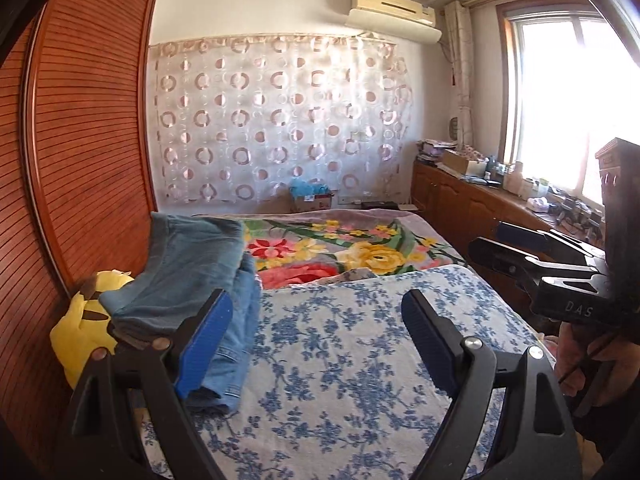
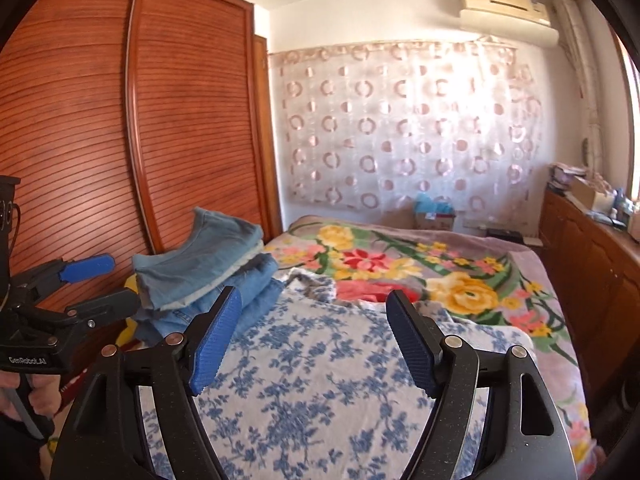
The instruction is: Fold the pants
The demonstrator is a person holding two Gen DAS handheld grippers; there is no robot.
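Observation:
A stack of folded blue denim pants (image 1: pixel 192 276) lies at the left edge of the bed, by the wardrobe; it also shows in the right wrist view (image 2: pixel 204 268). My left gripper (image 1: pixel 316 344) is open and empty, held above the blue-flowered sheet (image 1: pixel 340 360), its left finger just in front of the stack. My right gripper (image 2: pixel 312 344) is open and empty above the same sheet (image 2: pixel 312 380), to the right of the stack. Each gripper shows in the other's view: the right one (image 1: pixel 520 248), the left one (image 2: pixel 96 280).
A wooden slatted wardrobe (image 1: pixel 80 140) stands close on the left. A yellow plush toy (image 1: pixel 80 332) lies between it and the pants. A bright floral blanket (image 1: pixel 360 252) covers the far bed. A cluttered wooden cabinet (image 1: pixel 480 196) and a window are on the right.

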